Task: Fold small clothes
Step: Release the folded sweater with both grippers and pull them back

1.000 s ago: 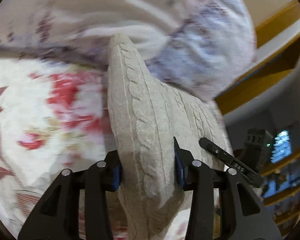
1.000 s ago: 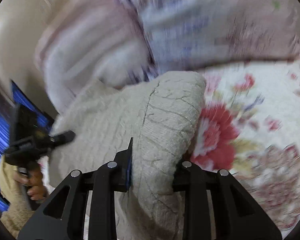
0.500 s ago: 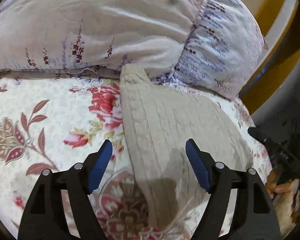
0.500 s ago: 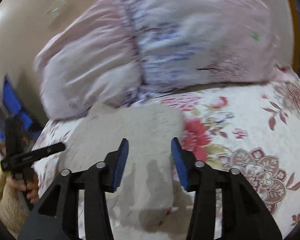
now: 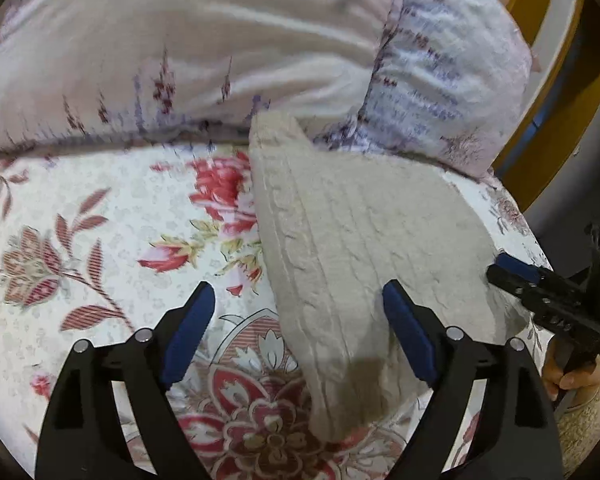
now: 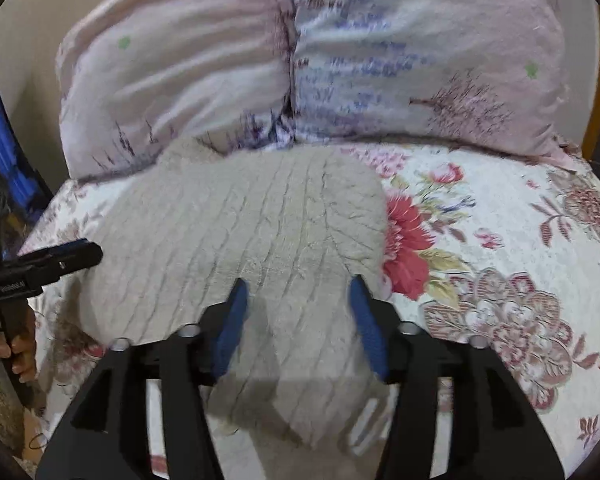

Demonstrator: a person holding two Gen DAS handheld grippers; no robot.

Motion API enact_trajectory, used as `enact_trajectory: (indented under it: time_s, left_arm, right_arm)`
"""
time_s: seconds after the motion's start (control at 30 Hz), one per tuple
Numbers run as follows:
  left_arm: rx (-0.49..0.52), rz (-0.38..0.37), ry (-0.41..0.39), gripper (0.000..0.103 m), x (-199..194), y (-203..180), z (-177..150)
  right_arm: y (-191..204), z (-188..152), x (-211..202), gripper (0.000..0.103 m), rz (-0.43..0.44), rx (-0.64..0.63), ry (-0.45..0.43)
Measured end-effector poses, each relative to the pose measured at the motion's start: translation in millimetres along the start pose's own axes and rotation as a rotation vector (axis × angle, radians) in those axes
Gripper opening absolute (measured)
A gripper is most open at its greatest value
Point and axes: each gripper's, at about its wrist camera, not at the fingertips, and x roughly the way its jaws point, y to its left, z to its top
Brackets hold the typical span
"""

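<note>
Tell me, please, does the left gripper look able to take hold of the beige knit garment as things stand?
Probably yes: the left gripper is open, and the beige knit garment lies flat on the floral bedspread just ahead, nothing between.

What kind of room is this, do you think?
Probably a bedroom: a floral bedspread, two pillows at its head, and a wooden frame behind them. A knit garment lies on the spread.

In the left wrist view, the floral bedspread (image 5: 100,216) lies bare from 9 to 11 o'clock, free passage for a hand-held gripper. At 12 o'clock the pillows (image 5: 220,60) wall off the far edge. The beige knitted garment (image 5: 360,240) covers the bed from centre to 3 o'clock, where the right hand-held gripper (image 5: 540,292) crowds its edge.
</note>
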Motion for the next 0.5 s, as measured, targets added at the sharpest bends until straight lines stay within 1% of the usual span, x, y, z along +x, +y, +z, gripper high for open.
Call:
enact_trajectory:
  time_s: [0.03, 0.07, 0.1, 0.17, 0.23, 0.3, 0.33, 0.4, 0.5]
  left_arm:
    - [0.01, 0.006, -0.017, 0.086, -6.2, -1.4, -2.2]
    - [0.021, 0.015, -0.036, 0.088, -14.2, -2.5, -5.8]
    - [0.025, 0.021, -0.047, 0.093, -19.3, -2.6, -8.6]
    - [0.027, 0.03, -0.077, 0.097, -32.5, -2.4, -17.1]
    - [0.017, 0.04, -0.083, 0.101, -39.9, -0.8, -23.1]
    - [0.008, 0.058, -0.084, 0.101, -45.4, -0.3, -30.4]
    - [0.005, 0.065, -0.074, 0.101, -46.0, -0.7, -33.5]
    - [-0.004, 0.095, -0.045, 0.101, -44.9, -0.6, -39.6]
    - [-0.011, 0.129, 0.001, 0.101, -41.5, -2.7, -48.5]
  right_arm:
    - [-1.5, -1.6, -9.3, 0.075, -0.005, 0.006, -0.03]
    - [-2.6, -4.3, -18.2, 0.08, -0.015, 0.008, -0.061]
    - [-3.1, -7.2, -26.1, 0.082, -0.023, 0.006, -0.084]
    - [-4.5, -13.9, -39.2, 0.091, -0.041, 0.008, -0.116]
    - [-6.7, -21.9, -48.2, 0.095, -0.055, 0.022, -0.137]
    - [-5.9, -26.7, -52.6, 0.097, -0.072, 0.029, -0.139]
    - [-4.8, -30.8, -54.4, 0.102, -0.095, 0.034, -0.136]
    - [-2.2, -37.0, -55.6, 0.102, -0.139, 0.043, -0.132]
    - [4.2, -48.4, -54.7, 0.102, -0.139, 0.055, -0.112]
